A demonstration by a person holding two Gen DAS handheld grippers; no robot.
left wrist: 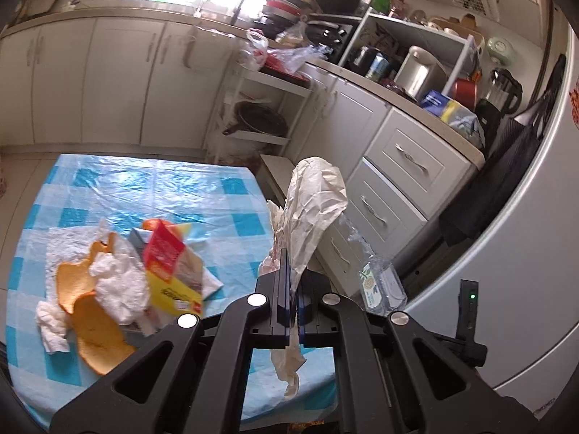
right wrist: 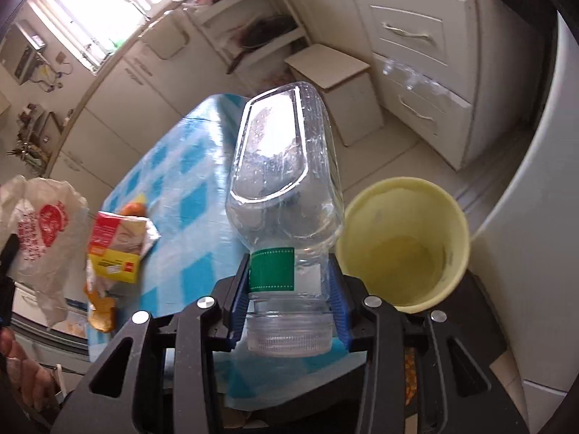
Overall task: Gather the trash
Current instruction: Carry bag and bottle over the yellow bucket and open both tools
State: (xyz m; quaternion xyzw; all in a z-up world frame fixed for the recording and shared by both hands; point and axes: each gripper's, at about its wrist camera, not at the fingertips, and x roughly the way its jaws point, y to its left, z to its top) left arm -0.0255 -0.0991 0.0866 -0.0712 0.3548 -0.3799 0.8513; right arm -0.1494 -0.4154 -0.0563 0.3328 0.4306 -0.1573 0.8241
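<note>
My left gripper (left wrist: 294,275) is shut on a crumpled white plastic bag (left wrist: 315,202), held above the right edge of the table; the bag also shows in the right wrist view (right wrist: 39,224). My right gripper (right wrist: 289,271) is shut on a clear plastic bottle (right wrist: 286,166) with a green label, gripped near its capped neck; the bottle also shows in the left wrist view (left wrist: 380,282). A pale yellow bin (right wrist: 401,242) stands open just right of the bottle, below it. On the table lie orange peels (left wrist: 94,322), crumpled tissue (left wrist: 119,285) and a red-yellow carton (left wrist: 170,271).
The table has a blue-white checked cover (left wrist: 144,188). White drawers (left wrist: 398,166) and a fridge (left wrist: 535,253) stand to the right. A small stool (right wrist: 329,65) stands beyond the table. A shelf rack with a pan (left wrist: 257,119) stands by the cabinets.
</note>
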